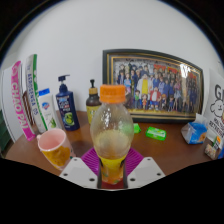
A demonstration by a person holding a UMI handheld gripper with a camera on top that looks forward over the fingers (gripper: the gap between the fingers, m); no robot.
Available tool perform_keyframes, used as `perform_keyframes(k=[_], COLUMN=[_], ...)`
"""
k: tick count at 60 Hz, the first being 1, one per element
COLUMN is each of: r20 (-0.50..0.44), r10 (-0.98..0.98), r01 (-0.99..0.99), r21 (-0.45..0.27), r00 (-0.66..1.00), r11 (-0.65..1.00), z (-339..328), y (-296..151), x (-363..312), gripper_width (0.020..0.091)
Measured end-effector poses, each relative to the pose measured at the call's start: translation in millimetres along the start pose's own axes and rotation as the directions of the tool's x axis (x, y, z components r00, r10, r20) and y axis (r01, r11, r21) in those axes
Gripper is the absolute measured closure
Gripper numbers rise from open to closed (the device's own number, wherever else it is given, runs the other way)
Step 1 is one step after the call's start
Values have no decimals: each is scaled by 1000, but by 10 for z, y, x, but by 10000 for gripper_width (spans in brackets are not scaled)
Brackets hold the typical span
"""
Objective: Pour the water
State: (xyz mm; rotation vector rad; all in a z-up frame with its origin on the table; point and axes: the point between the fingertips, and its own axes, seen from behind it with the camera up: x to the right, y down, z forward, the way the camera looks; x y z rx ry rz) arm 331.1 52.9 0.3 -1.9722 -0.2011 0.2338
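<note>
A clear plastic bottle [112, 125] with an orange cap stands upright between my fingers, holding yellowish liquid in its lower part. My gripper [112, 166] is shut on the bottle, both magenta pads [91, 161] pressing its lower body. To the left of the bottle, a pink cup [54, 148] stands on the brown table [170, 158] with yellowish liquid inside. The bottle's base is hidden behind my fingers.
A framed group photo [152, 86] leans against the white wall at the back. A blue pump bottle [67, 106], a dark dispenser [93, 101] and several tubes [30, 96] stand at back left. Small green items [155, 132] and boxes [213, 135] lie on the right.
</note>
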Motion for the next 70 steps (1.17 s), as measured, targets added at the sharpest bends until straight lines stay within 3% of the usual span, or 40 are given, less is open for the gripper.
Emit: perform_keyframes(k=[4, 9, 15, 18, 21, 29, 47, 55, 70], r20=[-6, -15, -23, -43, -77, -181, -260, -309, -298], r10=[-6, -2, 18, 22, 22, 0, 17, 0, 29], r01=[6, 2, -19, -26, -30, -31, -85, -83, -102], r21=[20, 11, -68, -89, -102, -168, -253, -256, -234], r00=[1000, 1000, 1000, 999, 997, 983, 965, 951, 954], r11=[1000, 1000, 998, 996, 994, 985, 964, 963, 967], z=[-19, -33, -98, -189, -344, -957, -2555, -2959, -3160], y=[-8, 25, 171, 172, 139, 50, 0, 10, -15], x=[-12, -6, -20, 14, 34, 12, -679, -835, -984], gripper_width=[762, 639, 239, 280, 241, 246, 251, 250, 253])
